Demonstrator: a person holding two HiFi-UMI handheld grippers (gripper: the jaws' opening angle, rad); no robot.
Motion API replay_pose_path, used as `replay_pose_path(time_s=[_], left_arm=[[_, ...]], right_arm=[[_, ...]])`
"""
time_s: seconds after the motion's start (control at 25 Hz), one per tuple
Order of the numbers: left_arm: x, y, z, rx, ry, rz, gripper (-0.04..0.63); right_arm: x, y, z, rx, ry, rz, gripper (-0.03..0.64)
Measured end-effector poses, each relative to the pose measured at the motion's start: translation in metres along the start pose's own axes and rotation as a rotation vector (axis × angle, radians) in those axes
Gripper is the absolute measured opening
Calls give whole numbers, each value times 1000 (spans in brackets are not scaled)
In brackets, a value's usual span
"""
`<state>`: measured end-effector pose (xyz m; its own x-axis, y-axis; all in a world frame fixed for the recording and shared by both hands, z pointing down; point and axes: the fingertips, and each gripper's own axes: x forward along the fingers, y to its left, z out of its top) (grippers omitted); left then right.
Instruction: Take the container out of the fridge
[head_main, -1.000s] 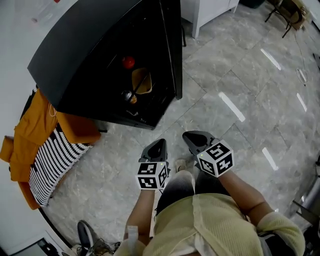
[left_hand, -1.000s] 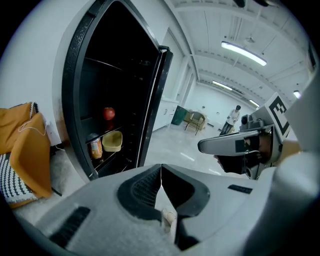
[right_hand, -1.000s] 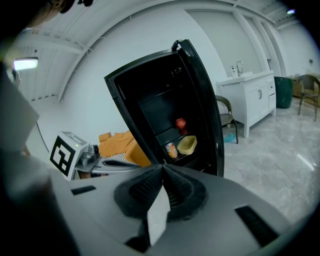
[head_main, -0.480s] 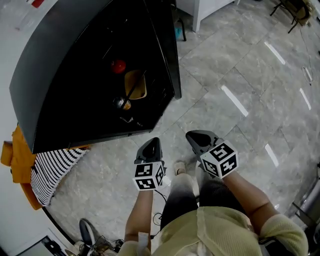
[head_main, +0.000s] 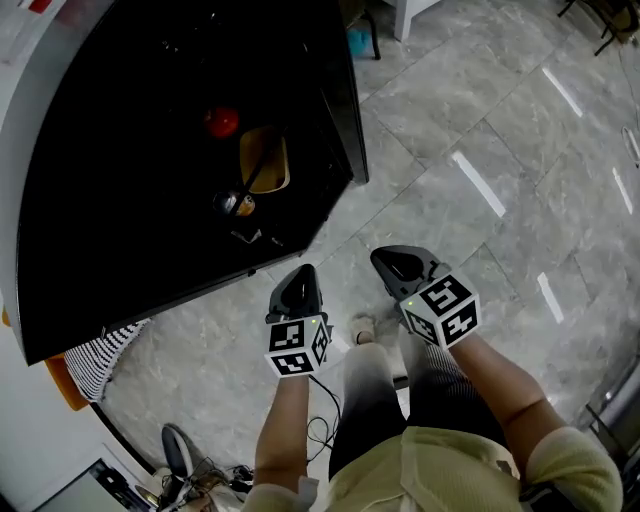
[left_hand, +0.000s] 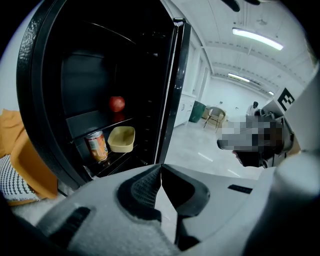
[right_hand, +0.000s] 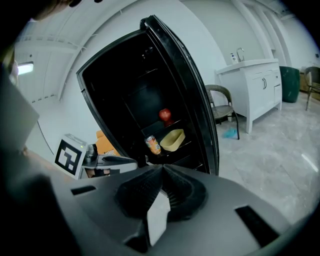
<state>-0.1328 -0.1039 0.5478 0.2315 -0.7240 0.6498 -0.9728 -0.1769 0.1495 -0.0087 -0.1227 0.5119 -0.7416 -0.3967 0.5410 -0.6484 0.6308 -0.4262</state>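
The black fridge (head_main: 150, 120) stands open in front of me. A pale yellow container (head_main: 264, 162) (left_hand: 122, 138) (right_hand: 172, 139) sits on a lower shelf, with an orange can (left_hand: 96, 145) (right_hand: 152, 144) to its left and a red apple (head_main: 221, 122) (left_hand: 117, 103) (right_hand: 165, 114) on the shelf above. My left gripper (head_main: 297, 289) is shut and holds nothing, just short of the fridge's front edge. My right gripper (head_main: 392, 266) is also shut and holds nothing, beside it over the floor. Both are well apart from the container.
The fridge door (left_hand: 172, 90) stands open at the right of the opening. Orange and striped cloths (head_main: 85, 365) lie left of the fridge. A white cabinet (right_hand: 252, 90) and a chair (right_hand: 220, 102) stand behind at the right. Grey tiled floor (head_main: 480, 160) spreads to the right.
I have stepped closer to the fridge: it fills more of the head view and covers most of the cloths. Both grippers keep their place and stay shut.
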Motion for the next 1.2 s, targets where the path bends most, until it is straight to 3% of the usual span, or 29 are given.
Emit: replay_pose_path(time_s=[0.2, 0.52, 1.2], left_arm=[[21, 8, -5, -3, -4, 15, 23], [50, 28, -3, 100, -22, 87, 23], [128, 66, 8, 157, 4, 203, 25]], right_arm=[[18, -13, -9, -2, 3, 14, 29], [50, -22, -14, -42, 4, 55, 29], [105, -50, -22, -100, 38, 105, 29]])
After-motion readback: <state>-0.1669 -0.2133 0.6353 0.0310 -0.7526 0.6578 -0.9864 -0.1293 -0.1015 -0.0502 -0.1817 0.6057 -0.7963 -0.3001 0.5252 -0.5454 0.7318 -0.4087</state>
